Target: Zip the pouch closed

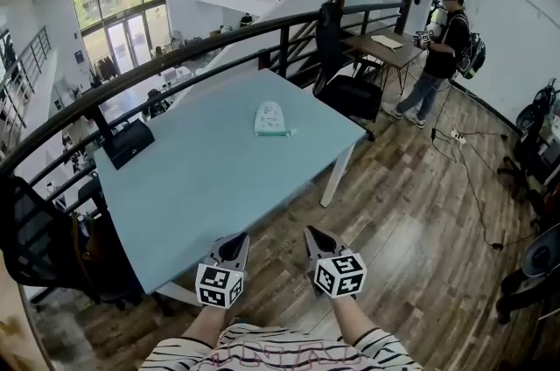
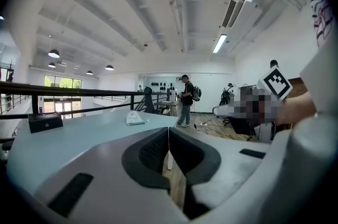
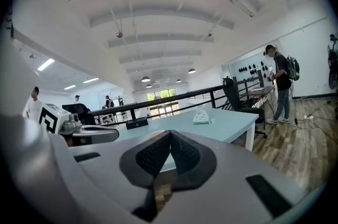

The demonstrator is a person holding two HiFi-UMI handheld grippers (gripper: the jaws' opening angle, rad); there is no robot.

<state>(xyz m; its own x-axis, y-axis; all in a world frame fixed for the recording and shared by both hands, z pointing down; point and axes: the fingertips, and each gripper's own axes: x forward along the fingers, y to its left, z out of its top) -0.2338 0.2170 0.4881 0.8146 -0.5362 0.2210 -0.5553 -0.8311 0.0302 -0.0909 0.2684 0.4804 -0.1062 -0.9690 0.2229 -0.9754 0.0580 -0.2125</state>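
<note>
Left gripper [image 1: 234, 245]: jaws are seen pressed together with nothing between them; it is held at the table's near edge.
Right gripper [image 1: 317, 240]: clenched likewise and empty (over the wooden floor, just off the table).
Hands: hidden behind the marker cubes; only forearms are shown.
Pouch [image 1: 270, 119]: laid on the far part of the pale blue table [image 1: 201, 185], well apart from both grippers.
Zip: too small to be made out; open or closed cannot be told.
</note>
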